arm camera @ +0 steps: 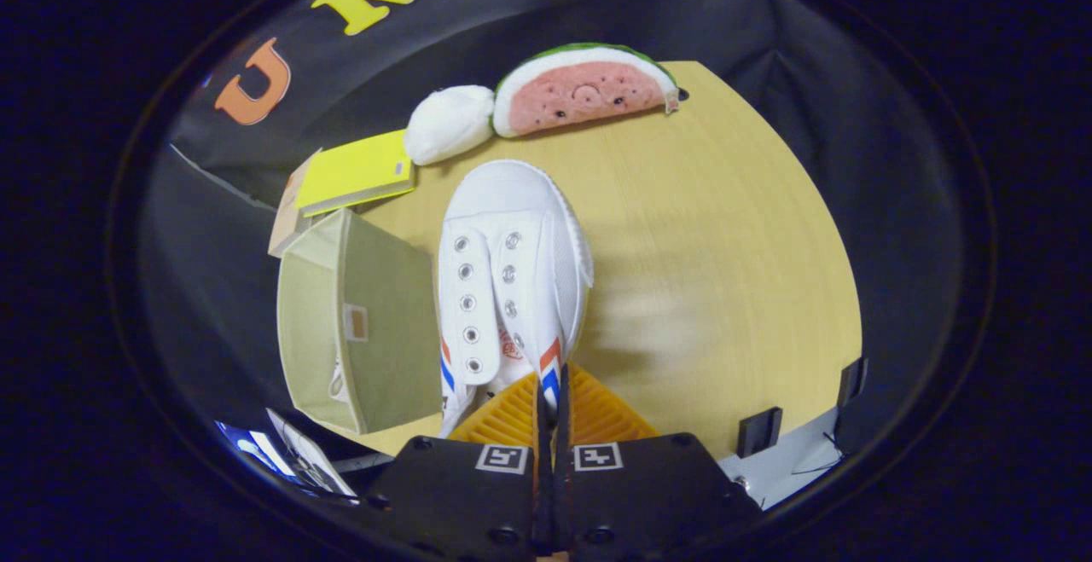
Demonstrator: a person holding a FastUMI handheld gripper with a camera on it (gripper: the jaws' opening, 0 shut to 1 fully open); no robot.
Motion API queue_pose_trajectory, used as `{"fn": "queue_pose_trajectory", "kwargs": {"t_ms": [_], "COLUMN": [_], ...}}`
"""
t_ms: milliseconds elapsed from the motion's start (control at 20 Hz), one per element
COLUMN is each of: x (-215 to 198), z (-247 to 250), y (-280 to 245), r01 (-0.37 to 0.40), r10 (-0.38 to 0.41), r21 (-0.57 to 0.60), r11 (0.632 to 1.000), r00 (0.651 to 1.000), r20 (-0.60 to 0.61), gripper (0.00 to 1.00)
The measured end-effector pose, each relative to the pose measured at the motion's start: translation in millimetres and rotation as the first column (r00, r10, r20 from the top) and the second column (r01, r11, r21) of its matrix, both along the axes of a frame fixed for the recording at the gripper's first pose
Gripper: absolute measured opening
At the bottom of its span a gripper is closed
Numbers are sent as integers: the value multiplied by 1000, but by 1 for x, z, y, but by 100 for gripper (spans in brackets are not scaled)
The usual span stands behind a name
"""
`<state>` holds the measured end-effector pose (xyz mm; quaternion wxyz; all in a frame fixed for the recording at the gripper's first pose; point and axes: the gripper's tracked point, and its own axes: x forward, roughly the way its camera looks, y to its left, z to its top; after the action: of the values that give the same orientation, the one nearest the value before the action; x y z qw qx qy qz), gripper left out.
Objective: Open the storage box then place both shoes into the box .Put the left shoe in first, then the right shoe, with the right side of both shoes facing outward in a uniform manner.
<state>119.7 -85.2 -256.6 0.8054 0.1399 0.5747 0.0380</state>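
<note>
- You are holding the tool (553, 400) with its two fingers pressed close together, pinching the rear edge of the white shoe (510, 281) by its striped side near the heel.
- The shoe is hanging from the fingers and pointing away from you, toe toward the far side of the worktop (725, 229); its empty eyelets and open tongue are facing up at you.
- Just left of the shoe, the storage box (363, 340) is sitting on the worktop, a pale green fabric box with a small tag on its side. You cannot tell whether it is open.
- Beyond the box, a yellow book (357, 171) is lying near the worktop's far left corner.
- Past the toe, a white plush ball (448, 123) and a watermelon plush (584, 89) are resting side by side at the far edge.
</note>
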Motion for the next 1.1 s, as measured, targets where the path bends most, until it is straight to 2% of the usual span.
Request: {"fn": "queue_pose_trajectory", "kwargs": {"t_ms": [150,400,600,750,1100], "x": [-6,-3,3,8,21], "z": [34,63,59,42,5], "y": [35,110,173,202,225], "r01": [-35,-56,-109,-129,-107], "r10": [36,55,108,136,123], "r21": [-25,4,-7,-70,-184], "r11": [999,998,994,989,977], "r00": [999,992,985,985,989], "r20": [40,110,133,111,81], "gripper": [6,6,6,6,6]}}
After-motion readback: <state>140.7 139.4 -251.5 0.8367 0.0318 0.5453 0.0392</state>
